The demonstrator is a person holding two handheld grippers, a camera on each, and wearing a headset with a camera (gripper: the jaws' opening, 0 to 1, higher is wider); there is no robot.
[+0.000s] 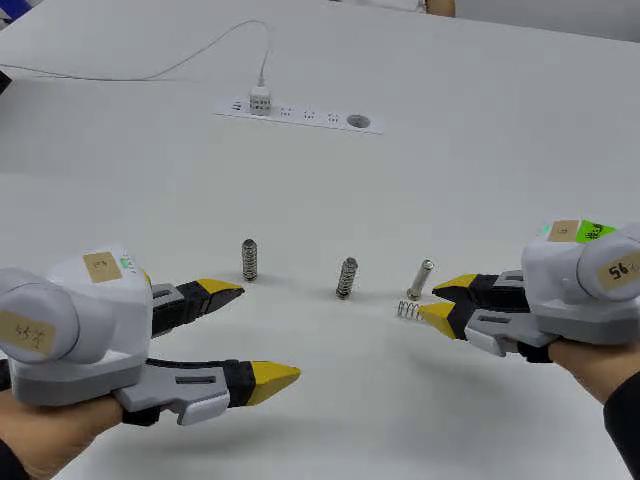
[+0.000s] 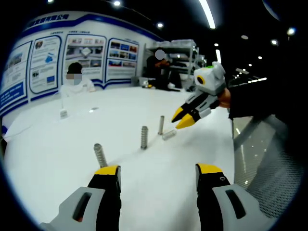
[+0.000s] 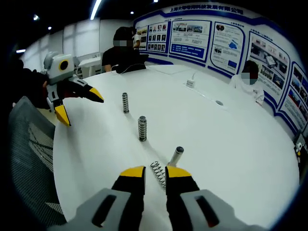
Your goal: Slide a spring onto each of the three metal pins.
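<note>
White table [image 1: 480, 130] with three metal pins standing in a row across its middle. The first pin [image 1: 249, 260] and the second pin [image 1: 346, 278] each stand upright inside a coil spring. The third pin [image 1: 421, 279], at 3 o'clock of the second, is bare and leans slightly. A loose spring [image 1: 407, 310] lies flat on the table just beside the third pin's foot, at about 7 o'clock of it.

The right gripper [image 1: 432, 302] reaches in from 3 o'clock, its yellow-tipped jaws only a narrow gap apart. In the right gripper view the near end of the loose spring [image 3: 157, 172] sits in that gap, with the third pin [image 3: 176, 155] just beyond at 1 o'clock. Whether the jaws press on the spring cannot be told.

The left gripper [image 1: 268, 330] is at 7 o'clock of the first pin, with its jaws spread wide and nothing between them. In its own view the first pin [image 2: 99, 154] stands just ahead of one jaw.

A power strip [image 1: 300, 113] with a white plug [image 1: 260, 97] lies at 12 o'clock, well apart from the pins.
</note>
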